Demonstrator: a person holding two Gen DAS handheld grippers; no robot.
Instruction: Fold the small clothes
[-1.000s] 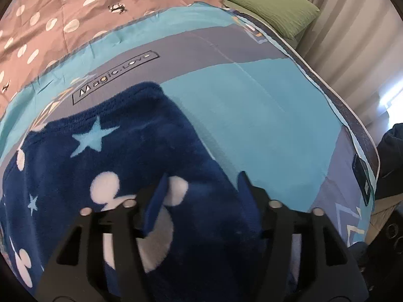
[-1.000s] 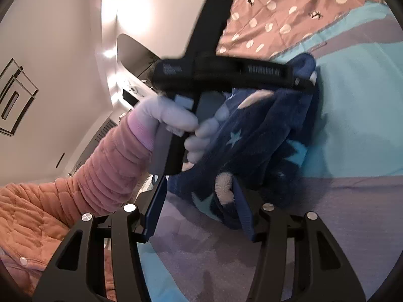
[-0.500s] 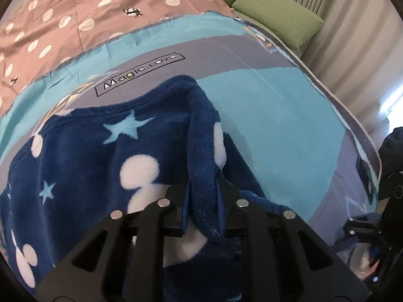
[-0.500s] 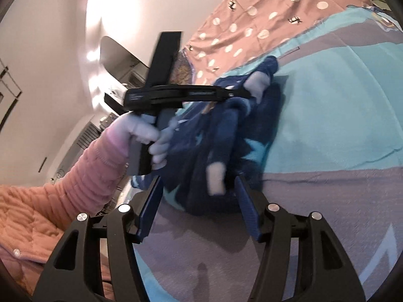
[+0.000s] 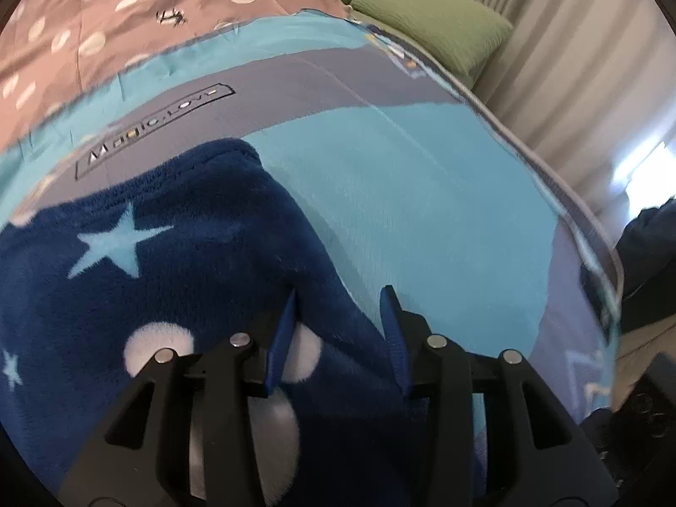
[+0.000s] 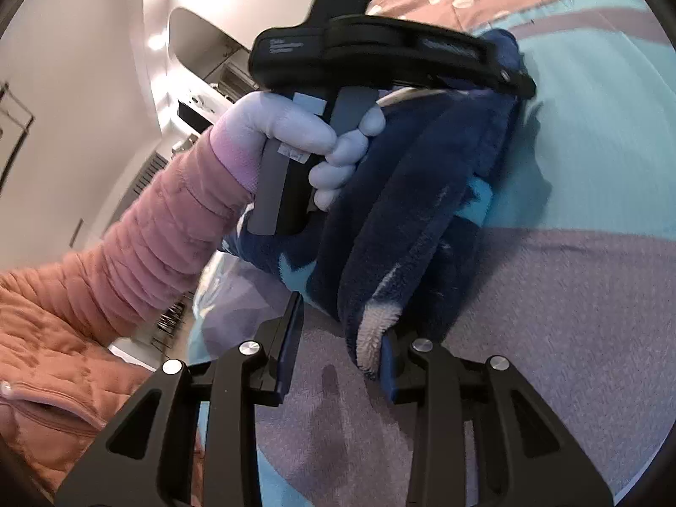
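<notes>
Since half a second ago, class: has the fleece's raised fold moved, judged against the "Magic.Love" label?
Yes. The navy fleece has dropped flat, away from the label, as the left gripper opens.

My grippers are black with blue pads (image 5: 281, 340) and silver screws; I wear a ribbed pink sleeve (image 6: 169, 228) and a white glove (image 6: 295, 135).

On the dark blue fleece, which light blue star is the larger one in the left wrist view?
The big star near the fleece's upper edge; the other star at the left border is much smaller.

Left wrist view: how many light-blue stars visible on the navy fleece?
2. One big star on the upper left of the navy fleece; one small star at the far left edge. Folds and the claw may hide more.
</notes>
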